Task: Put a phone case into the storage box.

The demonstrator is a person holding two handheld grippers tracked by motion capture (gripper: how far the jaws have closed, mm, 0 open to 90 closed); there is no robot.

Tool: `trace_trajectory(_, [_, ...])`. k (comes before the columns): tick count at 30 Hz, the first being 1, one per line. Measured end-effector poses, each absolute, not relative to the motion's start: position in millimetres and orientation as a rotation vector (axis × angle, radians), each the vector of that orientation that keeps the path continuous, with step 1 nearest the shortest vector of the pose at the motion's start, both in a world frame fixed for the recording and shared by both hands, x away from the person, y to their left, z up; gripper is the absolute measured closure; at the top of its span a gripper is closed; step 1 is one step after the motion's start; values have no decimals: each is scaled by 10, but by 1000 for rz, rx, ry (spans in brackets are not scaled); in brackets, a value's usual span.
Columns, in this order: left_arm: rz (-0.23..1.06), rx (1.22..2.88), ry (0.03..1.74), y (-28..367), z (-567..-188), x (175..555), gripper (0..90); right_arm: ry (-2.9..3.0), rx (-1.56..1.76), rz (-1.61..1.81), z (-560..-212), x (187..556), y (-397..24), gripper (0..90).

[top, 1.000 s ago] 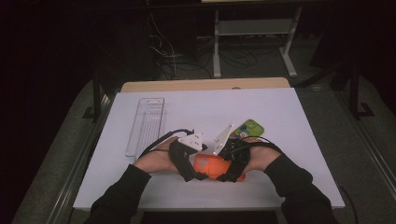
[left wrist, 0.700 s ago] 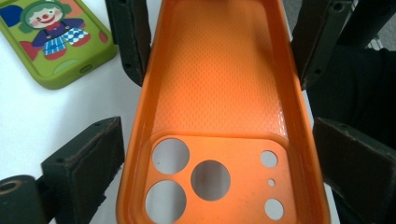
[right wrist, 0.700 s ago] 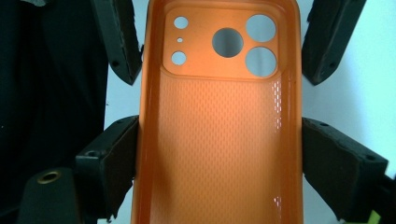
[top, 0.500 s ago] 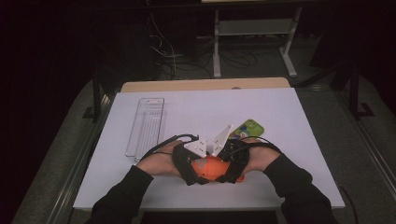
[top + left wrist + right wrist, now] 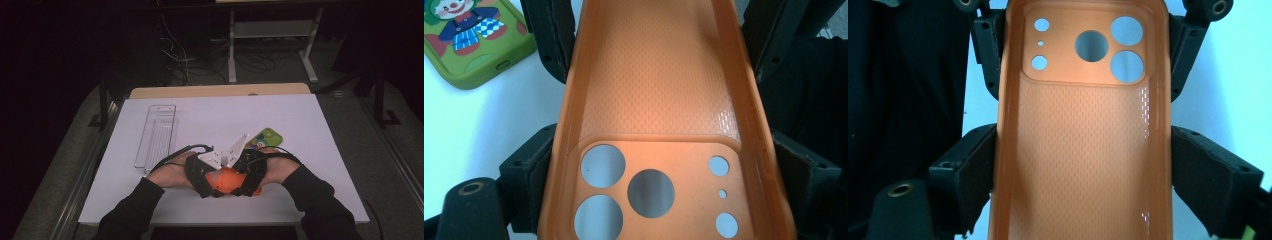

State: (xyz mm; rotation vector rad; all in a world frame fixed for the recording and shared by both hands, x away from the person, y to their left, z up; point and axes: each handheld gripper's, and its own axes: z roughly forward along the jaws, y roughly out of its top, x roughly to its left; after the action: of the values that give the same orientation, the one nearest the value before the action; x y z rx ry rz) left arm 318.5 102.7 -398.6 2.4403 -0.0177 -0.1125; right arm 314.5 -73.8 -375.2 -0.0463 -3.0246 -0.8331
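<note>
An orange phone case [image 5: 227,181] hangs just above the white table near its front edge, held between both grippers. Its inside faces the cameras. The camera cut-outs [image 5: 651,192] lie at the left gripper's end. My left gripper [image 5: 664,165] has just been closing and its pads [image 5: 536,170] now press the case's long sides. My right gripper [image 5: 1083,170] is shut on the plain end of the case [image 5: 1078,150], its pads [image 5: 973,160] against both edges. In the high view the left gripper [image 5: 210,181] and the right gripper [image 5: 248,182] face each other.
A green phone case [image 5: 264,139] with a clown picture [image 5: 471,37] lies on the table just beyond the hands. A clear, long tray [image 5: 156,135] rests at the left. The white table [image 5: 310,120] ends in a wooden strip at the back.
The left gripper has shifted a little to the right, in toward the orange case. The right hand and the case have kept still.
</note>
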Motion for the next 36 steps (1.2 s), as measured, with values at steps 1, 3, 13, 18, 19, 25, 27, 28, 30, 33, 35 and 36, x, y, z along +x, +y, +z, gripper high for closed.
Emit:
trace_trajectory(1, [-114, 2443, -21, 1025, -3988, 3188, 144, -3023, -48, -830, -3753, 3144, -738, 146])
trace_trajectory(3, [-111, 2449, -28, 1023, -3992, 3195, 148, -3025, -50, -827, -3754, 3143, -738, 146])
trace_trajectory(13, [-117, 2461, -21, 1031, -3980, 3201, 158, -2997, -60, -845, -3771, 3146, -744, 121])
trace_trajectory(18, [-116, 2453, 19, 1047, -3981, 3214, 157, -2978, -132, -897, -3745, 3182, -800, 16])
trace_trajectory(19, [-99, 2466, 5, 1057, -3973, 3231, 158, -2981, -142, -904, -3733, 3190, -818, 8])
trace_trajectory(25, [-78, 2457, 71, 1091, -3970, 3256, 157, -3002, -254, -990, -3667, 3244, -982, 2])
trace_trajectory(27, [-69, 2462, 98, 1105, -3971, 3265, 157, -3000, -317, -1008, -3651, 3261, -1047, 2])
trace_trajectory(28, [-69, 2462, 98, 1105, -3971, 3265, 157, -3000, -317, -1008, -3651, 3261, -1047, 2])
trace_trajectory(30, [-50, 2455, 155, 1128, -3972, 3278, 157, -3004, -406, -1051, -3640, 3289, -1159, 2])
trace_trajectory(33, [-19, 2454, 214, 1147, -3979, 3291, 157, -3000, -519, -1085, -3641, 3304, -1287, 3])
trace_trajectory(35, [8, 2459, 243, 1155, -3982, 3297, 157, -2983, -607, -1107, -3650, 3298, -1370, 2])
trace_trajectory(36, [8, 2459, 243, 1155, -3982, 3297, 157, -2963, -672, -1113, -3653, 3289, -1406, 3])
